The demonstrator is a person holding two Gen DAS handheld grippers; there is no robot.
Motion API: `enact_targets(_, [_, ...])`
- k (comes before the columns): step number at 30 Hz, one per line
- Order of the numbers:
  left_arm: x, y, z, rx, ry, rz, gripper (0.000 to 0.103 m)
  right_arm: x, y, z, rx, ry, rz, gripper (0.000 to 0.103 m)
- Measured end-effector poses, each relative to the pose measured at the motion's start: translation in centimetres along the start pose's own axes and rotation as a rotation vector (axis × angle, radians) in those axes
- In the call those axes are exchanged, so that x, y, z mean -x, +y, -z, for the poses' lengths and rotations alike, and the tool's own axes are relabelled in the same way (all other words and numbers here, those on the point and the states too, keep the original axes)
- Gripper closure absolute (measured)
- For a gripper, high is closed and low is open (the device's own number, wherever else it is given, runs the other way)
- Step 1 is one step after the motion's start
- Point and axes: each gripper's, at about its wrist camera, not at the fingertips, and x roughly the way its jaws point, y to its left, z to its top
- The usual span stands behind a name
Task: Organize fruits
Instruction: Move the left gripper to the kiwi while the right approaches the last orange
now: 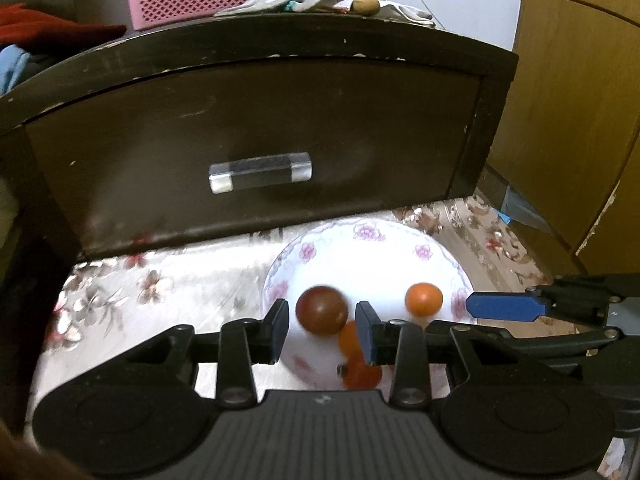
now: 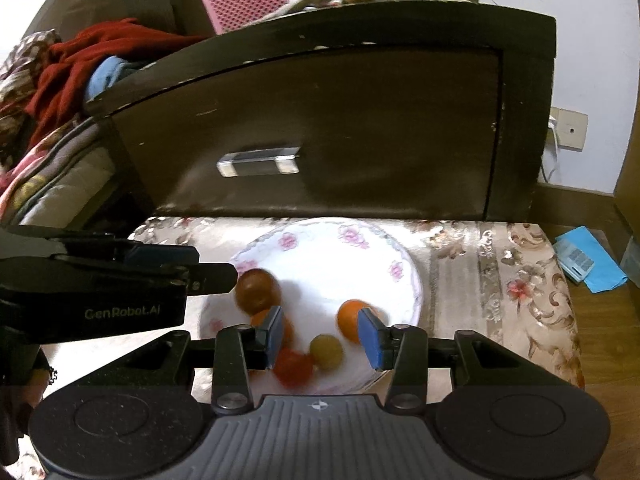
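Both over a floral plate [image 2: 404,276] on a patterned stool [image 2: 520,280], in front of a dark drawer front [image 2: 340,128]. Left gripper [image 1: 322,316] spread apart, straddling a dark red fruit [image 1: 322,310] at about 9 o'clock on the plate, seemingly not clamped; contact hard to judge through blur. Right gripper [image 2: 320,334] likewise apart, gripping nothing, with an orange fruit [image 2: 352,320] just beside its right finger at 3 o'clock, a yellowish fruit [image 2: 327,351] and a red fruit [image 2: 293,367] near 6 o'clock, another orange one [image 2: 260,317] partly hidden behind its left finger. Probably light, smooth-skinned, soft, prone to roll and bruise: best pinched gently across the widest middle. Near-round, so no clear long axis or heading visible.
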Motion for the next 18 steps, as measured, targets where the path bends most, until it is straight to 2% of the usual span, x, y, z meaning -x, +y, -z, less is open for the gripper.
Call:
enact_targets(12, [3.6, 1.4, 4.6, 0.015, 0.063, -0.006, 0.058, 1.5, 4.2, 3.7, 0.096, 0.106, -0.088, 0.066])
enact_targets(18, [4.2, 1.9, 7.5, 0.001, 0.127, 0.051, 0.058, 1.7, 4.9, 4.8, 0.118, 0.166, -0.09, 0.066])
